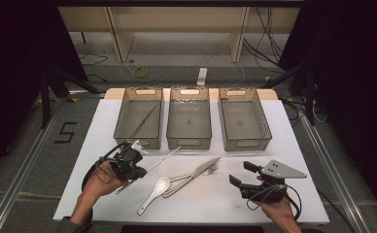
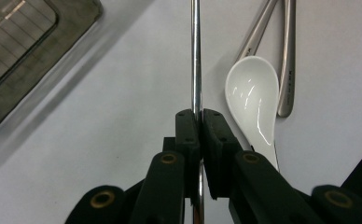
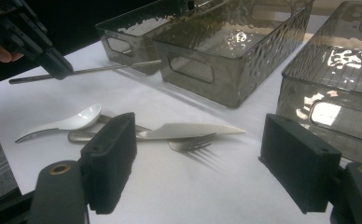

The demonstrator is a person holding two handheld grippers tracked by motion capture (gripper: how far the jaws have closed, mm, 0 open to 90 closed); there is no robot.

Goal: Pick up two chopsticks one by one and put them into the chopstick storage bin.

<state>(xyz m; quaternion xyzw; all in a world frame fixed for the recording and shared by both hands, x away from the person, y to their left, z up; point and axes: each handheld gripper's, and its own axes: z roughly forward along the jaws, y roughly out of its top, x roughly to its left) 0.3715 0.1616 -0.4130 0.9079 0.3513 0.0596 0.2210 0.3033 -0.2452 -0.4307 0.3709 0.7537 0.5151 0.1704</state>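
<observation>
My left gripper (image 1: pixel 137 171) is shut on a thin metal chopstick (image 1: pixel 164 158) and holds it just above the white table, in front of the left basket (image 1: pixel 139 118). In the left gripper view the chopstick (image 2: pixel 196 65) runs straight up from between the closed pads. A second chopstick (image 1: pixel 144 121) lies in the left basket. A white ceramic spoon (image 1: pixel 155 191), a knife (image 1: pixel 198 171) and a fork (image 1: pixel 212 168) lie together at the middle of the table. My right gripper (image 1: pixel 241 174) stands open to their right, its pads (image 3: pixel 109 158) empty and aimed at the knife (image 3: pixel 193 130).
Three grey see-through baskets stand in a row at the back: left, middle (image 1: pixel 189 118) and right (image 1: pixel 244 119). The white sheet (image 1: pixel 283 145) covers the table; its edges drop to a grey floor with metal rails. Bare sheet lies at the front.
</observation>
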